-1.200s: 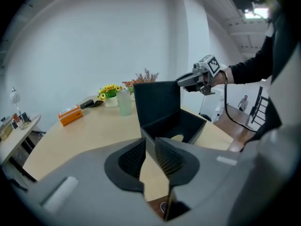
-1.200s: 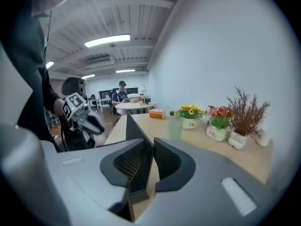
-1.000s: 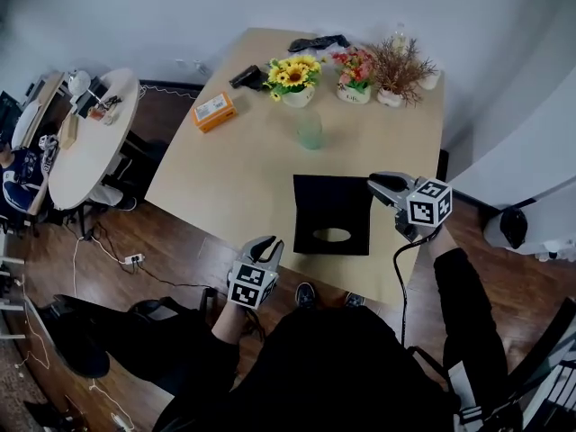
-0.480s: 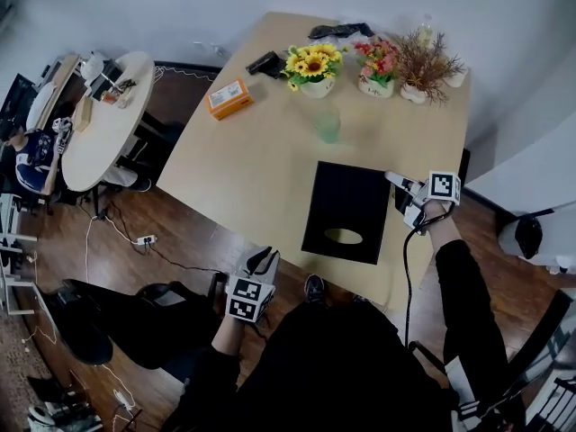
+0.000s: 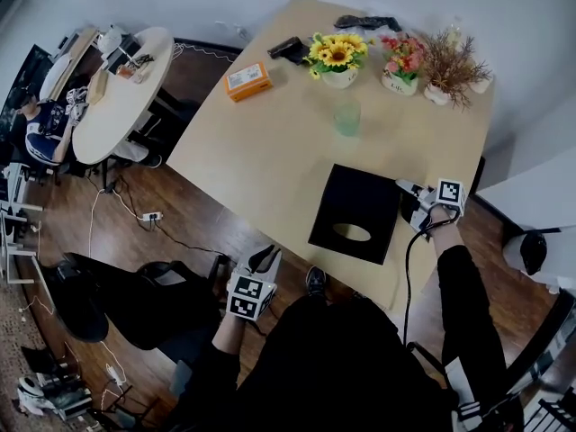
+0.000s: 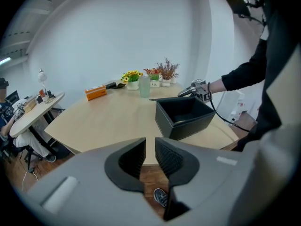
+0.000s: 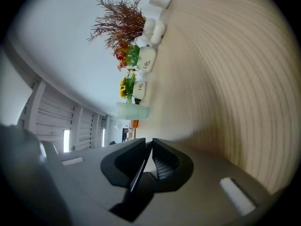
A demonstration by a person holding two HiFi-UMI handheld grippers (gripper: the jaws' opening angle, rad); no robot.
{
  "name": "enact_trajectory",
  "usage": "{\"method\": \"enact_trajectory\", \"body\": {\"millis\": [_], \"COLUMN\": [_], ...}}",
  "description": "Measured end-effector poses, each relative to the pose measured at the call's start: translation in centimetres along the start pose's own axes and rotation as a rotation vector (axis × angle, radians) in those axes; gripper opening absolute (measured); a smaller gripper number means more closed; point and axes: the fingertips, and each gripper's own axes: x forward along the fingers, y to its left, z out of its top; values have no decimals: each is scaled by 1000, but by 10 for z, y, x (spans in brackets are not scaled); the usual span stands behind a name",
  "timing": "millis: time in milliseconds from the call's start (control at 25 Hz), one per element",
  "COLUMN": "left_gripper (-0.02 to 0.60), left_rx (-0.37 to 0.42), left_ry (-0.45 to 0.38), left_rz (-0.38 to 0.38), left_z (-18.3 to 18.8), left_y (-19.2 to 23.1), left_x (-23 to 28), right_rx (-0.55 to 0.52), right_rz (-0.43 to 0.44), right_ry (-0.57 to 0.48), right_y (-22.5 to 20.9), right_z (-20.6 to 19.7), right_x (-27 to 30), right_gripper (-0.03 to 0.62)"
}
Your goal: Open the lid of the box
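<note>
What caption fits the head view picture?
Right gripper clamps the black box's edge on the wooden table; left gripper hangs shut.

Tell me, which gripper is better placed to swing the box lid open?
Right. The right gripper pinches the black lid at its edge, while the left gripper hangs shut and empty beyond the table edge, far from the lid.

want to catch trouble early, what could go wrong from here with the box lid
The right gripper pinches only the thin edge of the lid, so it could slip free and fall shut.
The left gripper hangs off the table, shut on nothing; with nothing steadying the black box, which sits near the table's front edge, the pull might drag or tip it.
</note>
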Motion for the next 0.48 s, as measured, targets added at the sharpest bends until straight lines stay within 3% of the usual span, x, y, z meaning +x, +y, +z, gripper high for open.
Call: {"method": "enact_trajectory", "body": {"millis": [120, 280, 360, 480], "left_gripper": [43, 43, 43, 43], "left_rx": [-6, -12, -20, -9], "left_ry": [14, -13, -24, -36], "left_rz": [-6, -25, -29, -36], "left_z": [-3, 8, 17, 27], "left_y": [-4, -8, -9, -11], "left_x": [2, 4, 5, 9], "right_rx": [11, -108, -210, -346], "right_rz": [-63, -226, -310, -357], "right_ry": [-13, -150, -232, -296], "right_y": [-11, -14, -3, 28], "right_z": [-3, 21, 38, 48], "right_x": [1, -20, -36, -50], "right_gripper": [55, 103, 71, 24]}}
